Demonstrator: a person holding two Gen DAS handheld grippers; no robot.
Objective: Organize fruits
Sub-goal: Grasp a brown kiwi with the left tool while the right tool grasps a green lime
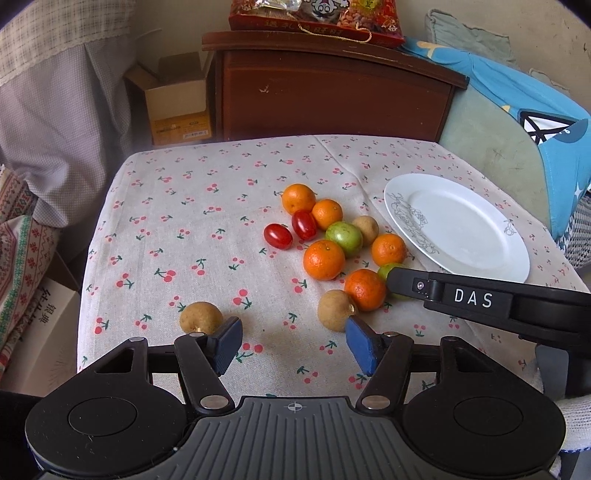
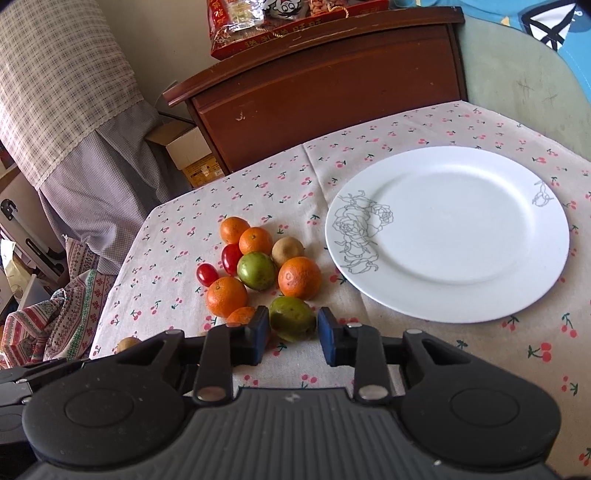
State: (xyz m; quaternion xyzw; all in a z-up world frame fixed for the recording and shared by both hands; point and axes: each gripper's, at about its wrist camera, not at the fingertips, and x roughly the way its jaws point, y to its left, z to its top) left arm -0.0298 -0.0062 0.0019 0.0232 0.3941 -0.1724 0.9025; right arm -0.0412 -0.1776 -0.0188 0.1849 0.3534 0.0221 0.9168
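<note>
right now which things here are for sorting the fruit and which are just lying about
For the job:
oranges
green fruits
red tomatoes
brown fruits
plate

Lying about:
cabinet
snack bag
cardboard box

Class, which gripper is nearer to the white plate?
Right. The right gripper sits around a green fruit just beside the plate; the left gripper hangs farther back, by the brown fruits.
</note>
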